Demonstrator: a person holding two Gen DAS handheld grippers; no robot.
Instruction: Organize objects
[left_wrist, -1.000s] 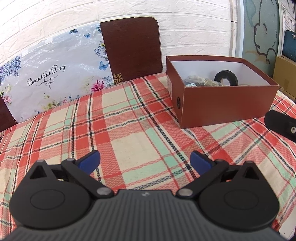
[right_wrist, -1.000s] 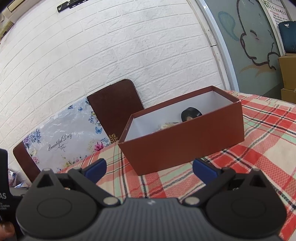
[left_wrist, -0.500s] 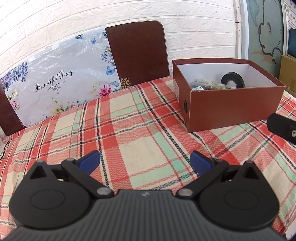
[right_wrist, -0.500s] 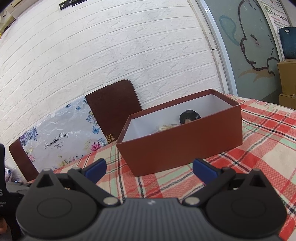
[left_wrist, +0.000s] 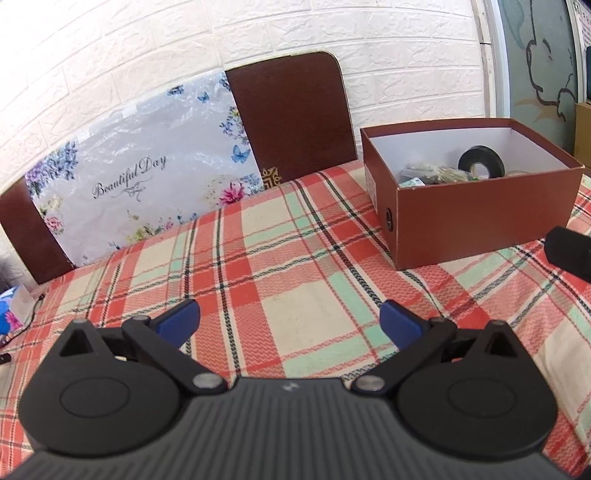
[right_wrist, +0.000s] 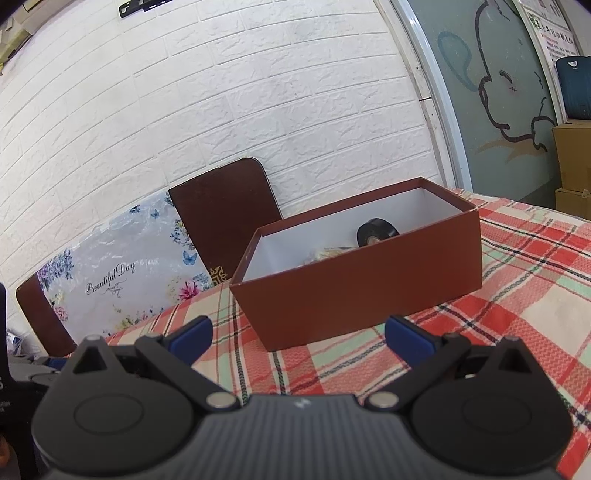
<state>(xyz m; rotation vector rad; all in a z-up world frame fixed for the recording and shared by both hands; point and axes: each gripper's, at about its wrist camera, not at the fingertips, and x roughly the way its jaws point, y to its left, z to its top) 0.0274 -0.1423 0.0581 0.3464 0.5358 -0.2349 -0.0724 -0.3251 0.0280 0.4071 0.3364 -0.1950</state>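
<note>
Box (left_wrist: 480, 225): open brown shoebox on the plaid-clothed bench (left_wrist: 295, 258), white inside.
Floral panel (left_wrist: 140, 177): leans on the wall, reads "Beautiful Day".
Left claw (left_wrist: 290, 323): spread wide, empty, above bare cloth.
Right claw (right_wrist: 299, 332): spread wide, empty, facing the box.
Tape roll (left_wrist: 481, 164): black, inside the box.

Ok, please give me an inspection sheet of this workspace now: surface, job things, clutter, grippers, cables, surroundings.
Surface: red, cream and green plaid tablecloth, bare in front of both grippers.
Job's things: open brown cardboard box with white inside, holding a black tape roll and small mixed items.
Clutter: nothing seen on the cloth.
Grippers: left gripper open, empty; right gripper open, empty.
Cables: thin dark cable at the left table edge.
Surroundings: white brick wall, brown chair back, floral plastic-wrapped board.
</note>
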